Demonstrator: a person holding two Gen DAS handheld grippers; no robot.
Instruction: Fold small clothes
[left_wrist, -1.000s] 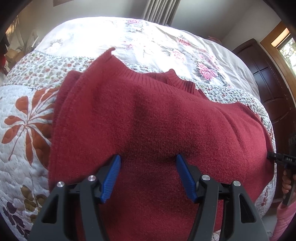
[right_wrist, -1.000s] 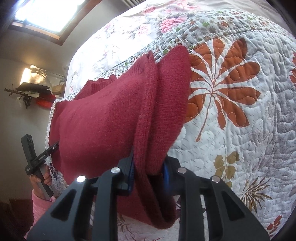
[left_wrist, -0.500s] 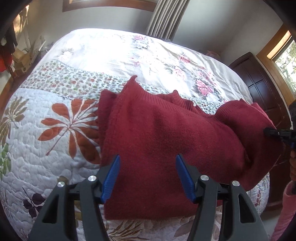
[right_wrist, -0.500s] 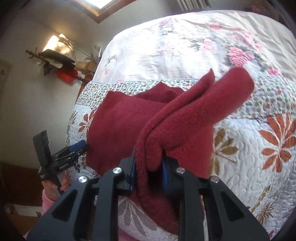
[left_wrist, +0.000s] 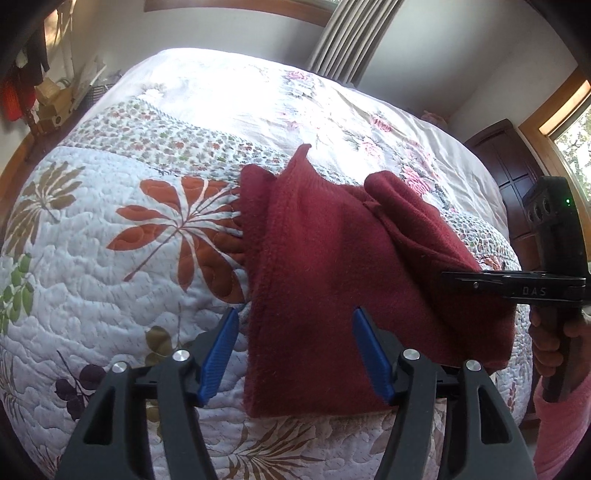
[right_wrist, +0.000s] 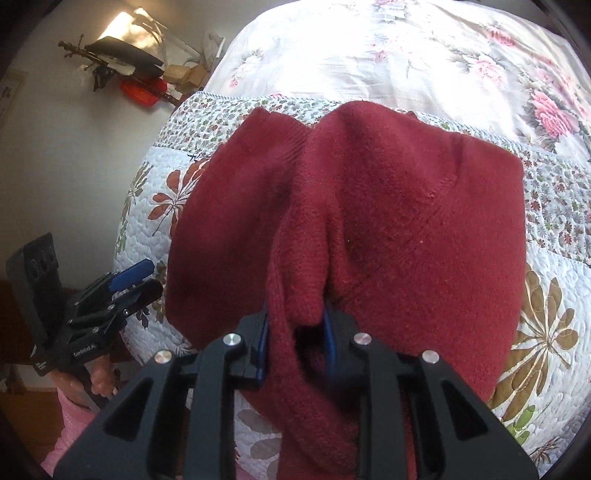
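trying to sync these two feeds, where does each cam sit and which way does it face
Left wrist: on the open left gripper, facing along its fingers over the red sweater on the quilt; a hand shows.
Right wrist: on the right gripper, shut on a sweater fold, facing across the bed.
Shared: sweater, quilt, and each other's gripper.

Home bedroom — quilted bed, curtain

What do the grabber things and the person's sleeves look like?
Each grabber is black plastic with two fingers, blue ribbed pads and round silver screws. The left gripper shows its blue pads best. From the side, the right gripper is a black pistol-style handle with white "DAS" letters and a tiny green light on its black box. The sleeve is fuzzy pink.
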